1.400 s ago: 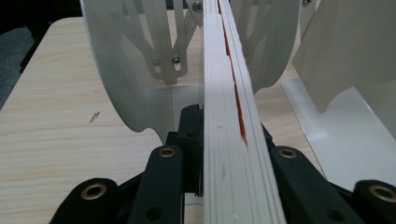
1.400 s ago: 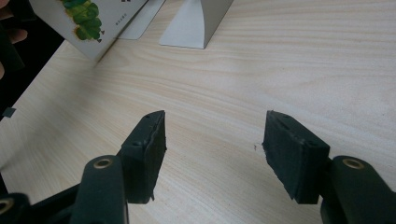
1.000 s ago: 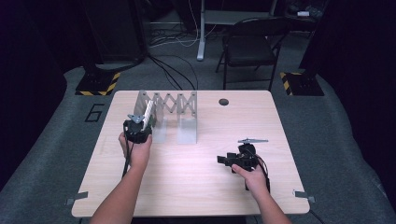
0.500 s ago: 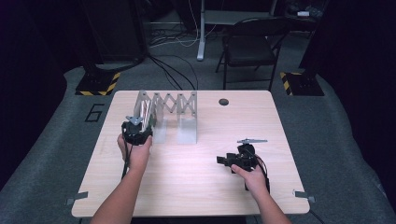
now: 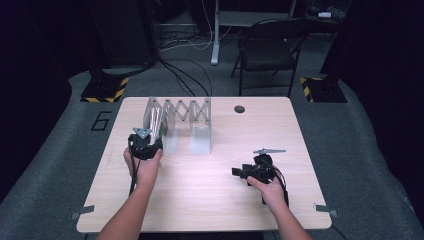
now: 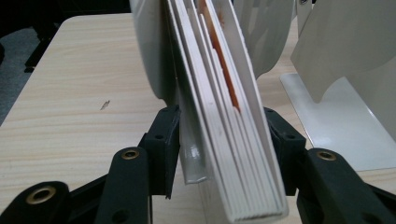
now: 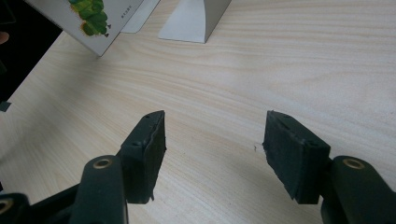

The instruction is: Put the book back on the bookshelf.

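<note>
One white board book (image 6: 224, 116) stood upright in the leftmost slot of the single accordion rack (image 5: 192, 122), at about ten o'clock on the counter (image 5: 215, 200). The left gripper (image 5: 145, 145) had just been opening; its two jaws flanked the book's lower edge, whether they touched it could not be told. The right gripper (image 5: 252, 172) rested at four o'clock, its two jaws moderately apart around nothing.
</note>
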A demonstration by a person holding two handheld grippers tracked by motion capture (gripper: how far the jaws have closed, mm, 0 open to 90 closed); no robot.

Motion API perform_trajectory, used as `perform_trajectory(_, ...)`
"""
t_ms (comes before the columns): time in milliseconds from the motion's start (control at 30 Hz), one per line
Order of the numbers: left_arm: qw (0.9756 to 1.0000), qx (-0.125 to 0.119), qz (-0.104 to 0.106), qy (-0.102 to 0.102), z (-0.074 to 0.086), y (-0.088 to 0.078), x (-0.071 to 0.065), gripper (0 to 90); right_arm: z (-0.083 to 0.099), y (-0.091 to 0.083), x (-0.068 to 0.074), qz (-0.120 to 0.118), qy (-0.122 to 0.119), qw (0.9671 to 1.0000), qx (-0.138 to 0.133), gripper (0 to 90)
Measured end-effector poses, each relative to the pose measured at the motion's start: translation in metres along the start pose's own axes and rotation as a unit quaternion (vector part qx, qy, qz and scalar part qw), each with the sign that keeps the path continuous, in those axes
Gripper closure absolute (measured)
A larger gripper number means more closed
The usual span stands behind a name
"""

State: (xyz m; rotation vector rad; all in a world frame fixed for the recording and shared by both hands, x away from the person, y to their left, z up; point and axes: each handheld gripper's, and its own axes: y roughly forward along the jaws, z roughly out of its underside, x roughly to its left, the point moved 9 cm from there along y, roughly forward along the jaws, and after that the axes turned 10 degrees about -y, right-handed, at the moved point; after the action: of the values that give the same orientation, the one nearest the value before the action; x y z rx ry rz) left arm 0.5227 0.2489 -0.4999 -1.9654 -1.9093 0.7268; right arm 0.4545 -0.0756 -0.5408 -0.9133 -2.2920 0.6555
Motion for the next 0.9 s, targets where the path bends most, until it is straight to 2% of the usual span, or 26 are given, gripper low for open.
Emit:
perform_trajectory(300,0.9998,-0.007,0.015,-0.006,-0.001,-0.013,0.005,50.1,0.001,0.001,0.0,0.001,-0.003,1.0,0.004,38.7)
perform_trajectory(633,0.9987,-0.007,0.05,0.003,-0.001,-0.035,0.002,48.6,0.002,0.003,0.0,0.004,-0.008,0.9999,0.008,38.6)
perform_trajectory(900,0.997,-0.01,0.077,0.0,0.002,-0.055,0.005,48.0,0.003,0.003,0.0,0.004,-0.009,0.9999,0.012,38.4)
